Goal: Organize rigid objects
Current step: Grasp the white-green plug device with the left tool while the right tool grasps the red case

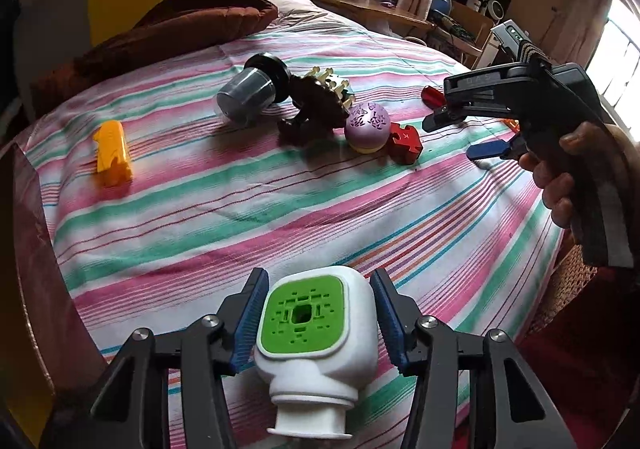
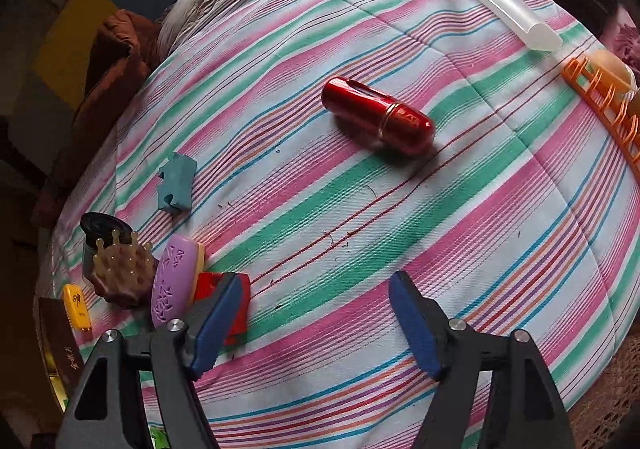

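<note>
Left tongs (image 1: pixel 316 323): we clenched the white-green plug (image 1: pixel 316 329).
Right tongs (image 2: pixel 316 325): released, empty.
Red capsule (image 2: pixel 378 115): ahead of right tongs, lying crosswise; right hand nearer.

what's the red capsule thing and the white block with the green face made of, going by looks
Red capsule: glossy, with mirror-like highlights and a thin gold band at the seam; likely lacquered metal or shiny hard plastic.
White block between the left tongs: matte, faintly grainy moulded plastic. Its green face looks the same, with crisp cut-out slots.
</note>
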